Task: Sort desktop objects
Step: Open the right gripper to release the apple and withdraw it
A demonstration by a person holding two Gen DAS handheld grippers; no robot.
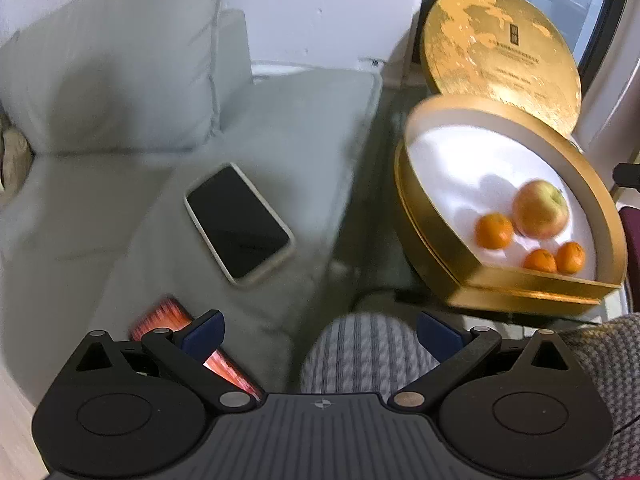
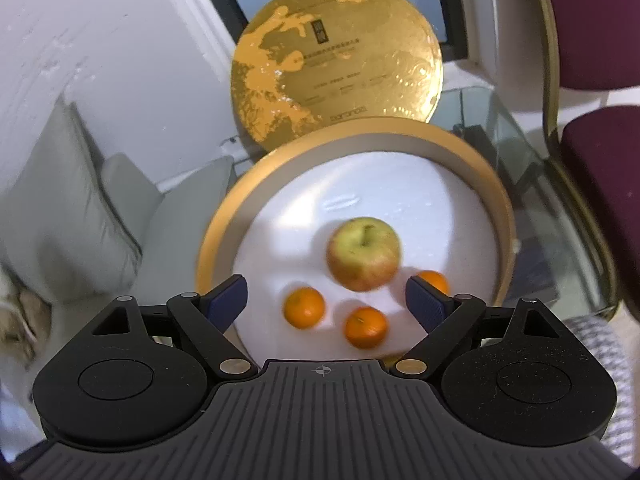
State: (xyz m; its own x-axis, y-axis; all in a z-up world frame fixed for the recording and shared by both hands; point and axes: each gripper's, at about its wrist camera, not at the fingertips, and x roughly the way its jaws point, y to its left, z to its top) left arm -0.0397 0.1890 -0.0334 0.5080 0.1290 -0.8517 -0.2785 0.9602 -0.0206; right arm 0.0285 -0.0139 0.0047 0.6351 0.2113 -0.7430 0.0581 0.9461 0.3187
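The right gripper (image 2: 325, 294) hangs with its blue-padded jaws spread wide and nothing between them, poised over the near side of the round gold gift box with a white lining (image 2: 505, 216). Just ahead of its fingertips lie three small orange tangerines (image 2: 304, 307), and beyond them a yellow-red apple (image 2: 363, 254), all clustered at the near edge, probably because that is where they are easiest to drop in. Behind the box its round gold foil lid (image 2: 338, 64) stands propped upright, likely to keep the opening free. The left gripper (image 1: 320, 334) is also wide open and empty, held low above a knee in grey patterned fabric (image 1: 366, 354). Ahead and to its left a black smartphone in a pale case (image 1: 239, 224) lies flat on the grey sofa cushion (image 1: 100, 208); an orange-red striped object (image 1: 166, 316) sits under its left finger, too hidden to identify. Both look like candidates still waiting to be sorted.
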